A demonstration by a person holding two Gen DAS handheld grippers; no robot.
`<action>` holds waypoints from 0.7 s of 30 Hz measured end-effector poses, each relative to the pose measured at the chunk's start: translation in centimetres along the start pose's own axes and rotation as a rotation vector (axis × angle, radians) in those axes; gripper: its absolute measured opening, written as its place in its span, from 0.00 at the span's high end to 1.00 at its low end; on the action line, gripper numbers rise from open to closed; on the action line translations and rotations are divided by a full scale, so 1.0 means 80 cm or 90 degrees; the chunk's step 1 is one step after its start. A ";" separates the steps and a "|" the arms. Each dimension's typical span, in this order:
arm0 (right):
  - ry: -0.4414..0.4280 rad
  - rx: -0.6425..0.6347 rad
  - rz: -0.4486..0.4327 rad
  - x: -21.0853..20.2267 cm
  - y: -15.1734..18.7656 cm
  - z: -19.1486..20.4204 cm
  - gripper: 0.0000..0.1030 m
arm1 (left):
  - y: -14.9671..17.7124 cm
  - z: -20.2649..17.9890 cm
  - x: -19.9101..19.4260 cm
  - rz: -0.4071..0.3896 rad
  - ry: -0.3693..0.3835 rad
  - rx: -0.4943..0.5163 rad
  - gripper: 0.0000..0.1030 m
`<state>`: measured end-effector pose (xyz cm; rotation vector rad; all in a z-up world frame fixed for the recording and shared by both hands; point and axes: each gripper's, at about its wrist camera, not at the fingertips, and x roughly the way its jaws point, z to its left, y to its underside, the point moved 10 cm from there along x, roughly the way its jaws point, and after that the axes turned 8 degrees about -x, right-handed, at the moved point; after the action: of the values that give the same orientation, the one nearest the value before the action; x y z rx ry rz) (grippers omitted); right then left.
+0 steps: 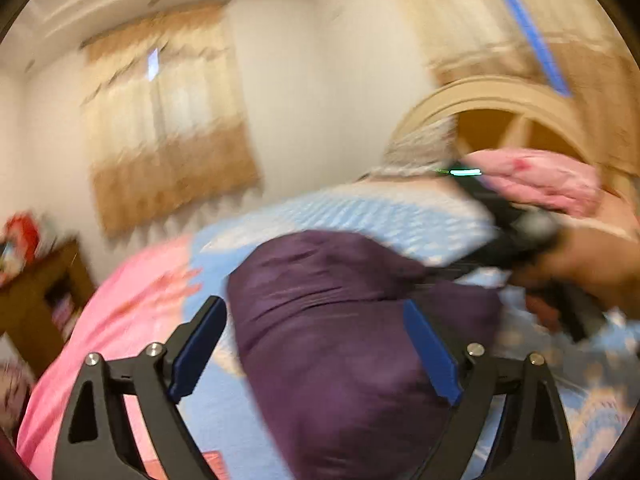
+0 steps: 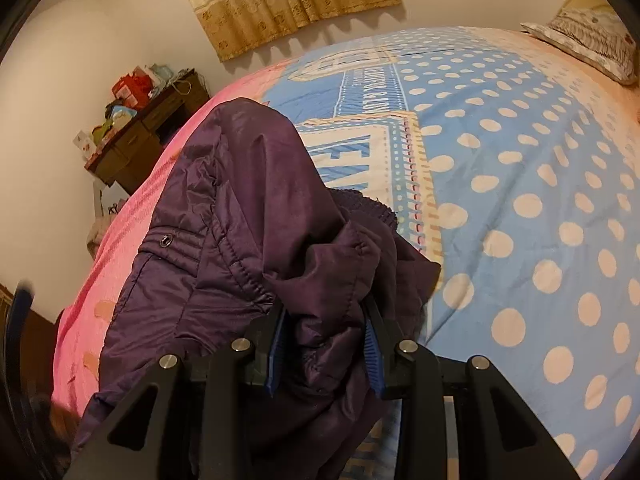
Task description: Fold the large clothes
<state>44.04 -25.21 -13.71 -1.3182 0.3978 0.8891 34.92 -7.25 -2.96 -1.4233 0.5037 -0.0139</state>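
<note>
On the polka-dot bed (image 2: 520, 184), the purple jacket (image 2: 240, 208) ran lengthwise toward the far curtain (image 2: 288, 4), its near folds pinched by the right tool (image 2: 326, 344), while the left tool (image 1: 316, 344) gaped wide, gripping nothing.

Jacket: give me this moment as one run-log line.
stage: folding | jacket: purple, bunched on bed | right gripper: shut on jacket | left gripper: open, jacket between pads, no grip

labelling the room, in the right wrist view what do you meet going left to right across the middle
dark wooden cluttered desk → pink edge of the bedspread → purple quilted jacket → blue bedspread with cream dots → patterned pillow at the far right
</note>
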 end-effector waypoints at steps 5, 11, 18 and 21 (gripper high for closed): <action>0.020 0.008 -0.023 0.000 0.013 -0.001 0.66 | 0.048 0.017 0.092 0.161 0.028 -0.053 0.10; 0.094 0.131 -0.110 -0.069 -0.012 -0.015 0.62 | 0.050 -0.009 0.096 0.144 0.011 -0.051 0.10; -0.008 0.160 -0.251 -0.104 -0.086 0.079 0.31 | 0.058 0.007 0.097 0.142 -0.001 -0.048 0.10; 0.012 0.190 -0.240 -0.064 -0.070 0.069 0.31 | 0.061 0.015 0.090 0.153 0.014 -0.080 0.10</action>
<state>43.82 -21.69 -5.06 -1.0775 0.2707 0.4807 40.37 -7.49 -9.85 -1.4786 0.7017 0.1981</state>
